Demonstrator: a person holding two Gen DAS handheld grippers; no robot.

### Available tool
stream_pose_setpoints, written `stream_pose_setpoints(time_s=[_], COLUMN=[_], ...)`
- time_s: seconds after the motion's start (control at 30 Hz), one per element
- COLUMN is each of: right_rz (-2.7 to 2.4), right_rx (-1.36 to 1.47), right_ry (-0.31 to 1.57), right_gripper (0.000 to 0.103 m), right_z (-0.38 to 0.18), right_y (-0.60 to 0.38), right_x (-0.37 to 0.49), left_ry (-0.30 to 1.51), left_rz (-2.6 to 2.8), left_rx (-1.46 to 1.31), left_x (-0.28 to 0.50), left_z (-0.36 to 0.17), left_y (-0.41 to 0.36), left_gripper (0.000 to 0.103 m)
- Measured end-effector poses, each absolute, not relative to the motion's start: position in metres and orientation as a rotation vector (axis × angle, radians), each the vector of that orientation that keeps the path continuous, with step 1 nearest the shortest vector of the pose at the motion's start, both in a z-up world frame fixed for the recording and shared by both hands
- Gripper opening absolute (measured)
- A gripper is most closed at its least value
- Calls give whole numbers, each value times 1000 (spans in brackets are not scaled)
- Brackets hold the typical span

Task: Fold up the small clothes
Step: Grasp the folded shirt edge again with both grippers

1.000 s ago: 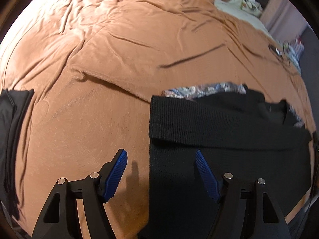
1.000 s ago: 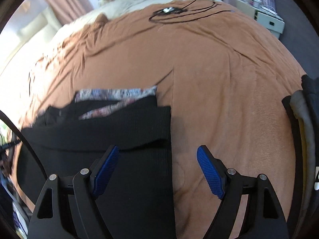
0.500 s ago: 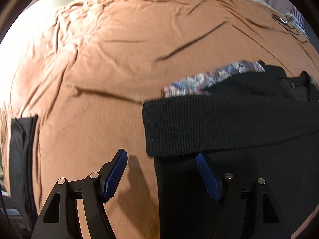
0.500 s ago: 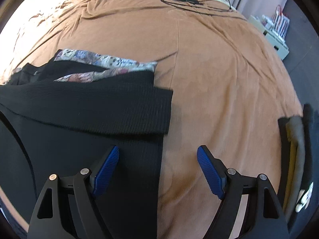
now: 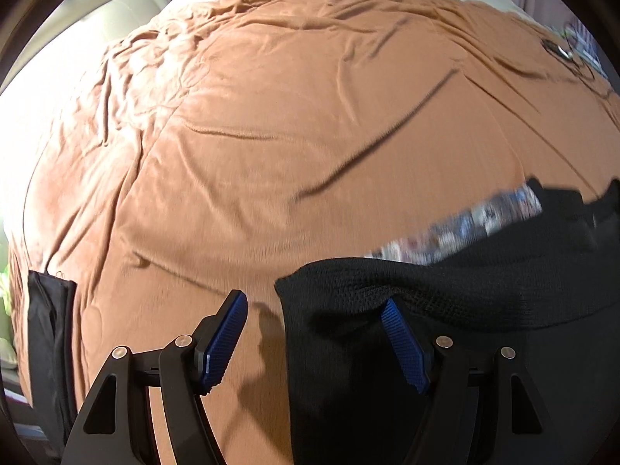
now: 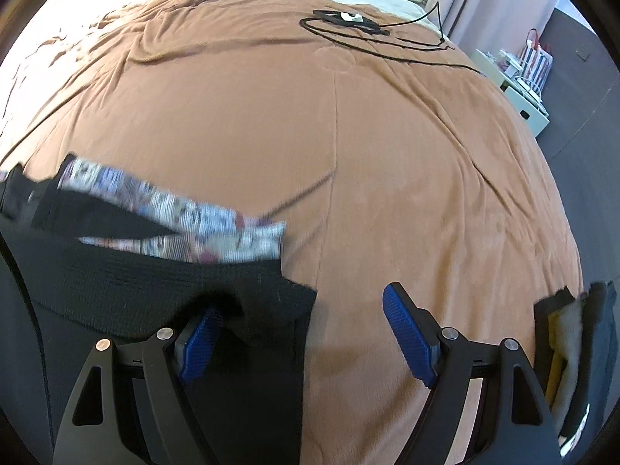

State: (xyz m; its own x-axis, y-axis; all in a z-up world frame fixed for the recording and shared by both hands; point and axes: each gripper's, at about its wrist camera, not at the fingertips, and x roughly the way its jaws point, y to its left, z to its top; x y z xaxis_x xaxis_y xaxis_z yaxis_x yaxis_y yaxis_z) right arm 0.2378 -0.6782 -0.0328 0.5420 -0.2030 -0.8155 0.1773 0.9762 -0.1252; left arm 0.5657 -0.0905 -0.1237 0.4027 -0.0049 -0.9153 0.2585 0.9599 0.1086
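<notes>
Only the right wrist view showed the black cable near the bed's far edge. Both tongs, left and right, gaped wide, straddling the black knit garment's folded corners, gripping nothing.

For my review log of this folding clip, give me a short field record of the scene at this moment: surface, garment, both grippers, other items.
surface: bed with brown blanket
garment: black knit garment, band folded across it, lying over a patterned cloth
left gripper: open, one finger under the band's left corner, the other over bare blanket
right gripper: open, one finger under the band's right corner, the other over bare blanket
other items: black cable at far side; dark folded clothes at left edge
</notes>
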Motion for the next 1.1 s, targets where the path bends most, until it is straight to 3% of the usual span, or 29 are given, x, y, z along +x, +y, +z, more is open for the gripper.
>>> stream_pose_setpoints(time_s=[0.5,0.7,0.87,0.93,1.0,1.07,1.1], right_rz=[-254,-107,-59,-51,-34,-17,-21], right_rx=[85,193,254,308,347,350,328], right_ry=[873,911,951,961,959,952,944], right_gripper=[79,61,40,37,28,13,11], right_z=[-17,-33,-50,-57,-59,-57,-53], right_y=[-694,-703,-710,-718,-725,-727,-726], right_x=[251,240,249,253,259,264,267], left_ry=[1090,1126,1172,1190,1181,1160,1150], left_rz=[-174,-283,-281,-287,-292,-284,-283], left_rx=[67,17,25,23,-8,-16,-19], left_x=[589,584,591,594,594,592,592], left_z=[-98,-106,-126,-134,-136,-133,-130], left_y=[-56,-60,-70,-71,-68,-64,-61], left_gripper=[73,71,56,42,14,7,5])
